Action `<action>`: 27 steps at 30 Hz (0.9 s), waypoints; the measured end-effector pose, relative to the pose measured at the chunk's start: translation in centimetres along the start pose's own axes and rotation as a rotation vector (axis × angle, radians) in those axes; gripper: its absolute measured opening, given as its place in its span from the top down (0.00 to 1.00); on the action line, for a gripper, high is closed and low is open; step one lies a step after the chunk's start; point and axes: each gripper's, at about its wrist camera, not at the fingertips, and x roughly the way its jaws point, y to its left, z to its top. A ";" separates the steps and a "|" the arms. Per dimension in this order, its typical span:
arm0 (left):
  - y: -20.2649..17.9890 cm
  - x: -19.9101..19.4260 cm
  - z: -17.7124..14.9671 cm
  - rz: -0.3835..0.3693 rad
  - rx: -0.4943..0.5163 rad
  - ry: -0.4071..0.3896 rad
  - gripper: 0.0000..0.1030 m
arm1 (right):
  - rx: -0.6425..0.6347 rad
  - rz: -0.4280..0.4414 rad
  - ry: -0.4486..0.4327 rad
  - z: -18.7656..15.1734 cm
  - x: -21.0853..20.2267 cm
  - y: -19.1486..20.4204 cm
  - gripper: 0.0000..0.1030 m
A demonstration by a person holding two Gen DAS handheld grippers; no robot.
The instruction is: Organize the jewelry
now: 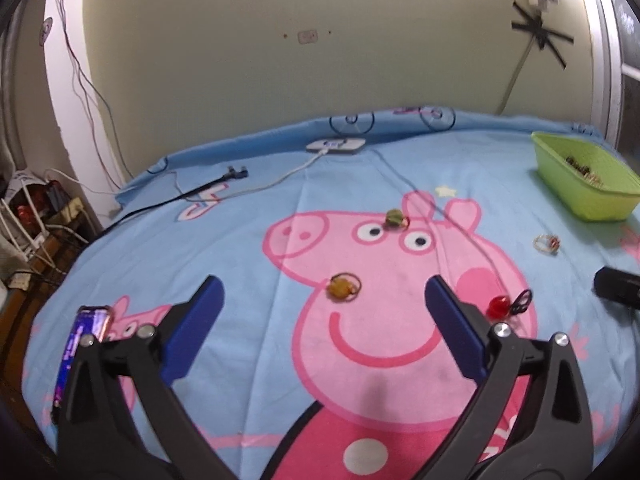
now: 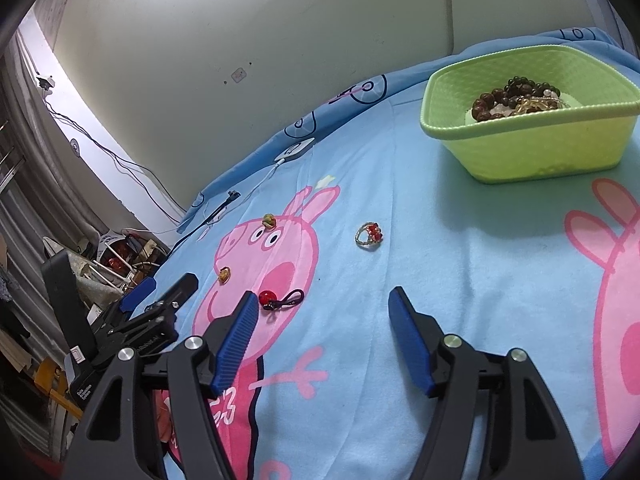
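From the left wrist, the left gripper (image 1: 322,292) is held wide and empty, an amber-stoned gold ring (image 1: 343,287) lying between its fingertips (likely the next pick). A closing descent is called for.

From the right wrist, the right gripper (image 2: 322,312) is spread and empty; the green plastic basket (image 2: 532,152) of beads sits at two o'clock.

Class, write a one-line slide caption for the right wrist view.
Open right gripper hovers over a cartoon bedsheet strewn with rings, near a green basket of beaded jewelry.
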 end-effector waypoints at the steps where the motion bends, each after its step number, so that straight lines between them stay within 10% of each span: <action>1: -0.1 0.0 0.0 0.002 0.005 0.001 0.06 | 0.000 0.001 0.000 0.0 0.0 0.0 0.53; 27: -0.6 -0.7 -0.2 -0.212 0.049 0.105 0.06 | 0.001 0.002 0.064 0.5 0.0 -0.5 0.53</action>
